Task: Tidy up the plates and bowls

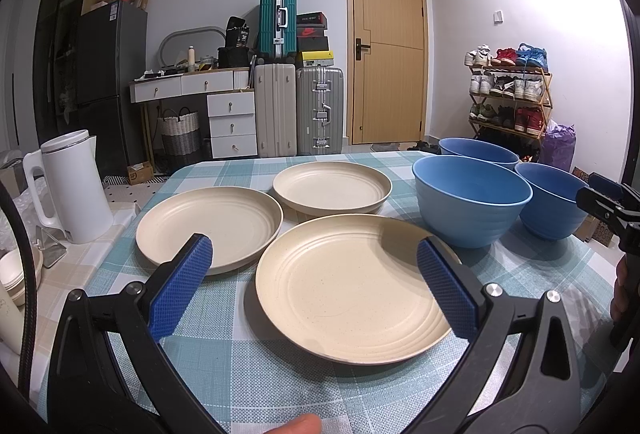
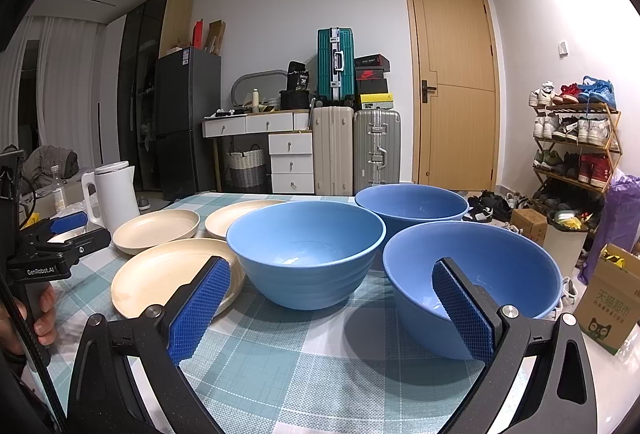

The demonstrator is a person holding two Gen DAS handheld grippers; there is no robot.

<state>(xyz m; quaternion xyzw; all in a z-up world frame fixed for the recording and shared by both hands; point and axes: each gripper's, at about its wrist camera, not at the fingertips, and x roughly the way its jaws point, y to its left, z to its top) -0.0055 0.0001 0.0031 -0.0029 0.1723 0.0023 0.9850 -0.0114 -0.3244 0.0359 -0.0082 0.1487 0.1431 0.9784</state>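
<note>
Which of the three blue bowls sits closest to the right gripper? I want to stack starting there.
The right-hand bowl: its rim passes behind the right gripper's right finger, while the other two sit further back.

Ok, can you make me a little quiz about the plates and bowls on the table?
1. How many cream plates lie on the checked tablecloth?
2. True or false: the blue bowls are stacked inside each other.
3. Which gripper faces the nearest plate: A) left gripper, B) right gripper?

Key: 1) three. 2) false, the three bowls stand separately. 3) A; both grippers are open and hold nothing.
</note>
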